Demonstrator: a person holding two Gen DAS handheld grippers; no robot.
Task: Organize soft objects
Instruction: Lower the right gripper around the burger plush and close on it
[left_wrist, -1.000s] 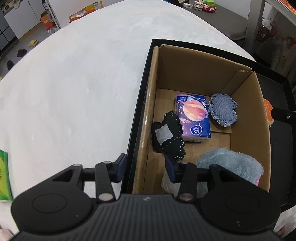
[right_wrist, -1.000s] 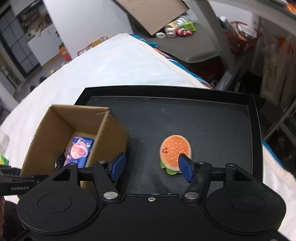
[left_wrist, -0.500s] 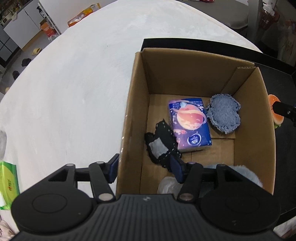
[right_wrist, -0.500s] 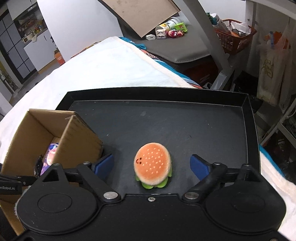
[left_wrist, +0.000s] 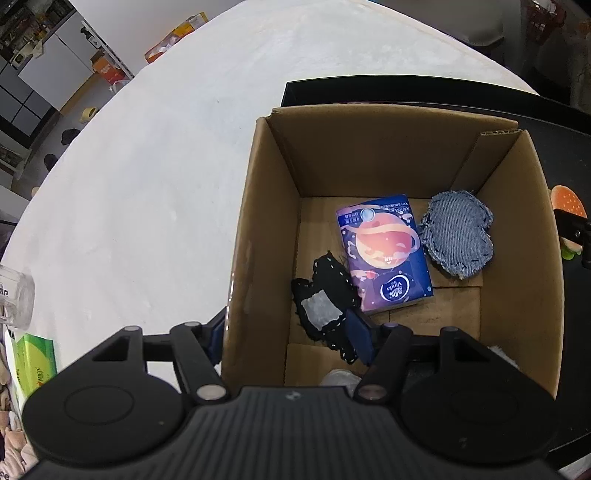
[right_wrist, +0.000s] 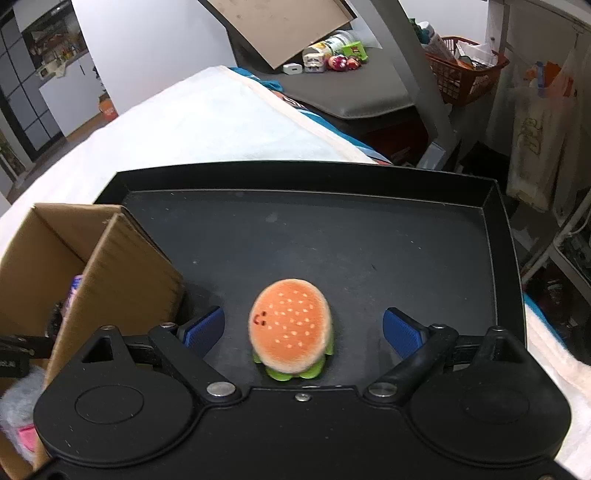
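Burger plush sits on the black tray between my right tongs, spread wide, untouched. My left tongs, just opening, straddle the cardboard box wall, gripping nothing.

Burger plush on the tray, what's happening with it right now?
A person is sorting soft items into a cardboard box. The right hand-held gripper straddles the burger plush on the black tray, pads clear of it. The left hand-held gripper, jaws just opening, straddles the box's wall. A tissue pack and fabric patches lie inside.
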